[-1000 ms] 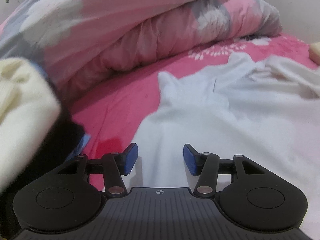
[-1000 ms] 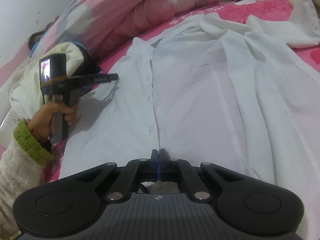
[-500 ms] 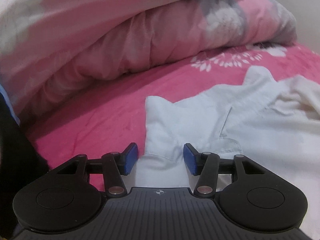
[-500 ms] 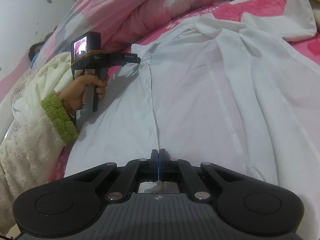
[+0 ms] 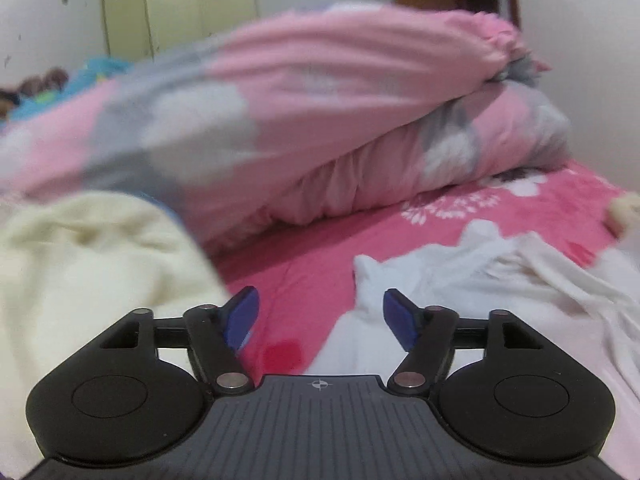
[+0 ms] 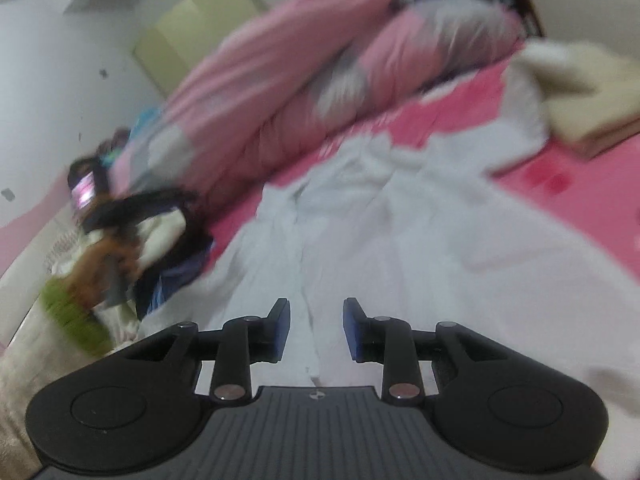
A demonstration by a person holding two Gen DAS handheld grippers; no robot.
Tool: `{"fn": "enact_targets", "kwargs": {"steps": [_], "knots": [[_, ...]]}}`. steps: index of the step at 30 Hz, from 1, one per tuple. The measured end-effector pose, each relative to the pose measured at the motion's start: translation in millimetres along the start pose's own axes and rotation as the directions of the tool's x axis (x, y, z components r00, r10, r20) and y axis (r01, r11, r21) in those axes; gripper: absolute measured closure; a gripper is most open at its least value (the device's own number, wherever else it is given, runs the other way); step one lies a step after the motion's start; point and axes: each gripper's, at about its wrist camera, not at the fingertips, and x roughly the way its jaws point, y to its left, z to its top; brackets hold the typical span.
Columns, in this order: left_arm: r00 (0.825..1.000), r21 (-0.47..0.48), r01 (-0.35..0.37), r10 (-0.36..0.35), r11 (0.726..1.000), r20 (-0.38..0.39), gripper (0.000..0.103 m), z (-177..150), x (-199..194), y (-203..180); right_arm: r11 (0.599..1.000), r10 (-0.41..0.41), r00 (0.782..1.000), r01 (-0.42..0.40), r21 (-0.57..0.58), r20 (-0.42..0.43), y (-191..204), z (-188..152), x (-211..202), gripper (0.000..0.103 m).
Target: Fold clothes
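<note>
A white button shirt (image 6: 420, 240) lies spread flat on the pink bedsheet (image 6: 560, 184), its placket running up from between my right fingers. My right gripper (image 6: 317, 328) hangs open above the shirt's hem with nothing between its blue pads. In the left wrist view the shirt's collar corner (image 5: 372, 280) and crumpled sleeve (image 5: 520, 272) lie to the right. My left gripper (image 5: 320, 316) is open and empty, raised over the sheet beside the collar. The right wrist view is blurred by motion.
A rolled pink and grey floral duvet (image 5: 320, 120) runs along the far side of the bed. A cream fluffy garment (image 5: 88, 264) sits at the left, and a cream folded item (image 6: 584, 92) at the far right. A hand in a green-cuffed sleeve (image 6: 68, 312) holds the left gripper.
My right gripper has opened, let go of the shirt's hem and lifted. My left gripper has pulled back and up from the collar, staying open.
</note>
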Motion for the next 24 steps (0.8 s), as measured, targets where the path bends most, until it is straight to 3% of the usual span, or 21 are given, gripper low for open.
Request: {"fn": "enact_targets", "kwargs": {"steps": [4,7,12,16,20,24], "knots": [[0.996,0.005,0.083,-0.083,0.997,-0.032,0.024,-25.1,-84.1,14.0,1.000,-0.030,0.999,0.030,0.003,0.024,-8.1,-10.2,-47.2,0.072],[0.984,-0.040,0.133,-0.137,0.990,-0.111,0.024,-52.0,-132.3,27.1,0.999,-0.031,0.999,0.032,0.011,-0.015,-12.7,-25.0,-57.0,0.072],[0.975,-0.119,0.097,-0.118,0.988,-0.186,0.024,-103.5,-194.7,50.0,1.000,0.000,0.996,0.002,0.026,-0.089,-16.6,-56.1,-56.1,0.072],[0.926,-0.254,0.129,-0.207,0.959,-0.314,0.026,-173.8,-197.3,43.2,0.999,0.019,0.990,-0.013,0.044,-0.143,-20.0,-77.9,-51.1,0.072],[0.881,-0.293,0.210,-0.311,0.933,-0.357,0.032,-233.1,-184.0,3.7,0.999,0.014,0.983,-0.006,0.041,-0.184,-21.2,-87.8,-45.4,0.072],[0.847,-0.285,0.294,-0.387,0.912,-0.365,0.042,-261.7,-167.3,-42.4,0.999,-0.043,0.980,0.038,-0.032,-0.192,-12.3,-91.7,-50.5,0.072]]}}
